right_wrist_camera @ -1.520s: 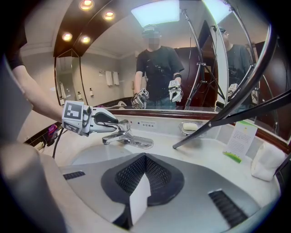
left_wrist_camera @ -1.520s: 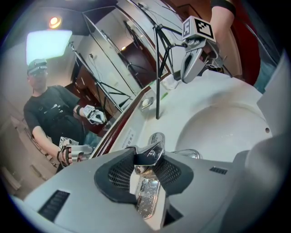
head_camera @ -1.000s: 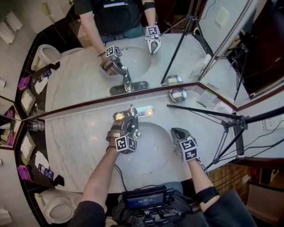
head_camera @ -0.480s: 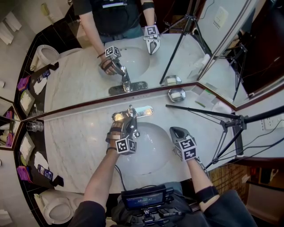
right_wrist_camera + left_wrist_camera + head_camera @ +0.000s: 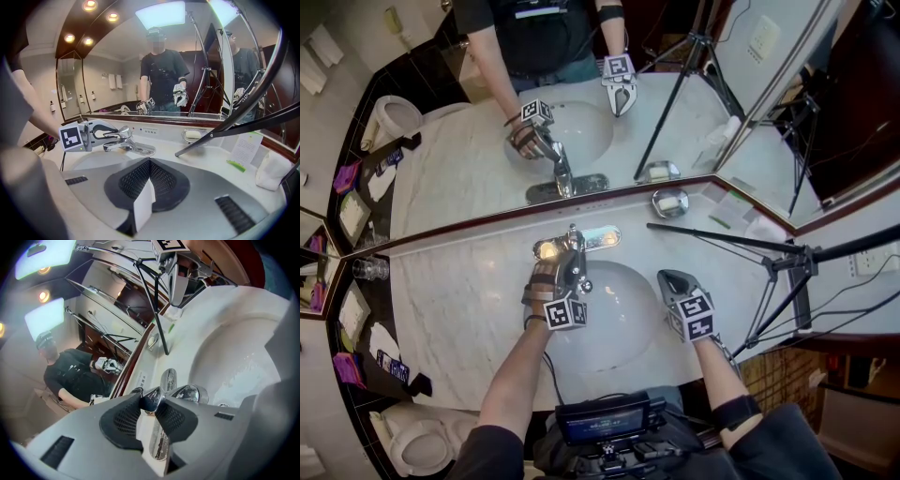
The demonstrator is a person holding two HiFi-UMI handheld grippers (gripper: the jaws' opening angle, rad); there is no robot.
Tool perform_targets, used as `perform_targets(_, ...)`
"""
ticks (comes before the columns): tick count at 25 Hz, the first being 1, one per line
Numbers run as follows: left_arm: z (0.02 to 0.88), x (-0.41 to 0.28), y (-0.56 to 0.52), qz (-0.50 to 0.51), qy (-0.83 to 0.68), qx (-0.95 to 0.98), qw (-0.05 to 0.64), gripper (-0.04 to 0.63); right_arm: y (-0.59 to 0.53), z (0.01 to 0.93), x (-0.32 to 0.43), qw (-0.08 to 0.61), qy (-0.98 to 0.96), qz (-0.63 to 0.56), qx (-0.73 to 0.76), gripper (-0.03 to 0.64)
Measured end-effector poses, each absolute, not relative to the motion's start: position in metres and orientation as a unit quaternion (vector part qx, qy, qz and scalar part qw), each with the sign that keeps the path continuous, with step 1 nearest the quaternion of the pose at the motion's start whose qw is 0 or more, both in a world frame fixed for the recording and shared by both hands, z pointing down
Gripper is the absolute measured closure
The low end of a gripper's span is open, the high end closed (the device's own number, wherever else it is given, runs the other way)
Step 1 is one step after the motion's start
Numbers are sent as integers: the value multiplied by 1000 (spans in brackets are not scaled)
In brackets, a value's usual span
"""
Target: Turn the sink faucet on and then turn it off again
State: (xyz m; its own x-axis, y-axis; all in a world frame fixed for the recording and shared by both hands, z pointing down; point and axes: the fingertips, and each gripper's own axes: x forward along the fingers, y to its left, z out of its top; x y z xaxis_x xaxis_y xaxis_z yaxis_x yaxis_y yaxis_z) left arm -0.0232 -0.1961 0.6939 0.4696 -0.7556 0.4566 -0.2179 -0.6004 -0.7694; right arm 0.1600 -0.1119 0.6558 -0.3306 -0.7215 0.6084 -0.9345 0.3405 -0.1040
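The chrome faucet (image 5: 577,255) stands at the back of the white basin (image 5: 623,323). My left gripper (image 5: 565,255) reaches over it from the front. In the left gripper view its black pads (image 5: 123,420) grip the tip of the faucet handle (image 5: 153,399), above the spout (image 5: 190,393). The jaws have just been closing with the handle between them. No stream of water shows under the spout (image 5: 112,146). My right gripper (image 5: 671,280) hangs over the basin's right rim, shut and empty, its pads (image 5: 161,178) pressed together.
A soap dish (image 5: 669,202) sits by the mirror to the right of the faucet. A black tripod leg (image 5: 722,241) crosses the counter on the right. A printed card (image 5: 246,147) and a white pouch (image 5: 269,171) lie further right. Drinking glasses (image 5: 370,269) stand far left.
The left gripper has turned a little on the faucet handle without shifting place. The right gripper has stayed still.
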Motion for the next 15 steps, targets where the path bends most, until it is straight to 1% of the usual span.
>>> perform_targets(4,693,-23,-195,-411,303,-797,324,522,-113,650,155,238,-784,224,528,597)
perform_targets(11,693,-24,-191,-423,304,-798,303,514,-110,654,160,240,-783,223,530,597)
perform_targets(15,686,-31,-177,-427,298,-797,306,512,-111,655,154,232,-789,219,525,596)
